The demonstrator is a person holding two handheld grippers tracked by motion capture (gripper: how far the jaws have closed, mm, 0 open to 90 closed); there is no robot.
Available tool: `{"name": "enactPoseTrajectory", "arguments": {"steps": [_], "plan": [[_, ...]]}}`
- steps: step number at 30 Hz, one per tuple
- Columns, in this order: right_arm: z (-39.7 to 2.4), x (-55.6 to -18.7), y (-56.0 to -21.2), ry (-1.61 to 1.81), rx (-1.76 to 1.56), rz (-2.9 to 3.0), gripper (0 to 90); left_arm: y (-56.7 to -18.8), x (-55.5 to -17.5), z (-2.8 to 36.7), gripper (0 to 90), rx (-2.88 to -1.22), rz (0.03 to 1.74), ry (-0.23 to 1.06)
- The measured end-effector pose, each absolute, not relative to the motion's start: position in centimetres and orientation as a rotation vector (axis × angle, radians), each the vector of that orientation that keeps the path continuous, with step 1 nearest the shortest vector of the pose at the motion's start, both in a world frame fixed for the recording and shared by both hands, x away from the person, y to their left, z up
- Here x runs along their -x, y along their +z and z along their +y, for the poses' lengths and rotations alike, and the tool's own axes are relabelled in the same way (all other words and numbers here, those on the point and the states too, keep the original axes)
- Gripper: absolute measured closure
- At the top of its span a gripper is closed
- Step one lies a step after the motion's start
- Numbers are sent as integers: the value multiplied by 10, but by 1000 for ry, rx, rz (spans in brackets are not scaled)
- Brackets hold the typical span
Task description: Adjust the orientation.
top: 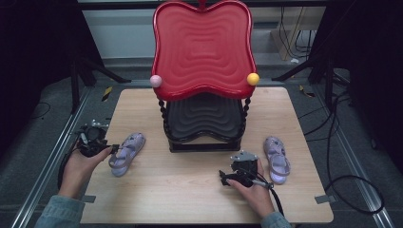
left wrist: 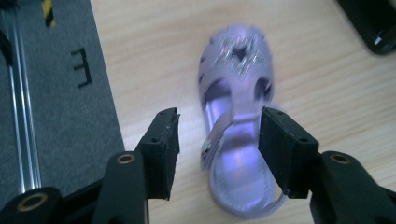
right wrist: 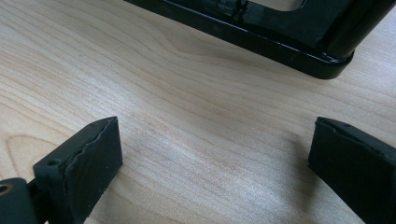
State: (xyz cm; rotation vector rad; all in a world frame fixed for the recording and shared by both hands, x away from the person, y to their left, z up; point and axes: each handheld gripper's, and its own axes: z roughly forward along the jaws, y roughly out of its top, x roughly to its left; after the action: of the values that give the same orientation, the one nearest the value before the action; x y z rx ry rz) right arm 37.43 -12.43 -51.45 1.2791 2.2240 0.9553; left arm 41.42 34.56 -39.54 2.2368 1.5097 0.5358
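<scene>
**Two lilac sandals, one between the left jaws**

Two handheld grippers work low in the high view. The left gripper [top: 97,142] sits at the lower left of the frame, held in the person's left hand [top: 81,166], and points right at the near lilac sandal [top: 126,153]. In the left gripper view that sandal [left wrist: 236,126] lies on the wooden table [left wrist: 327,93] with its heel end between the jaws: the right pad looks to be against the sandal's side, while the left pad stands apart from it with bare wood in the gap. The jaws are partly apart and not clamped on the shoe. The sandal's glittery toe piece points toward the top of that frame.

The right gripper [top: 240,172] rests at the lower middle-right of the high view, in the right hand [top: 254,187]. Its jaws stand wide apart in the right gripper view, with bare table [right wrist: 187,116] between them.

Just right of that hand lies the second lilac sandal [top: 277,159], apart from the gripper.

Farther back, at the centre of the high view, stands a black two-tier stand [top: 204,123]; its base [right wrist: 261,37] crosses the top of the right gripper view. Its red wavy top tray [top: 202,47] carries a pink ball [top: 155,80] at its left corner and a yellow ball [top: 253,79] at its right.
</scene>
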Motion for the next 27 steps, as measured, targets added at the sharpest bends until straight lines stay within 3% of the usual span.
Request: {"name": "enactPoseTrajectory", "arguments": {"steps": [13,27], "plan": [[-124,-374,-515,958,-1277,2226,30,-421,-418,354,502,-2344,1550,429],[-125,-375,-515,960,-1272,2229,30,-444,-429,359,658,-2375,1591,295]]}}
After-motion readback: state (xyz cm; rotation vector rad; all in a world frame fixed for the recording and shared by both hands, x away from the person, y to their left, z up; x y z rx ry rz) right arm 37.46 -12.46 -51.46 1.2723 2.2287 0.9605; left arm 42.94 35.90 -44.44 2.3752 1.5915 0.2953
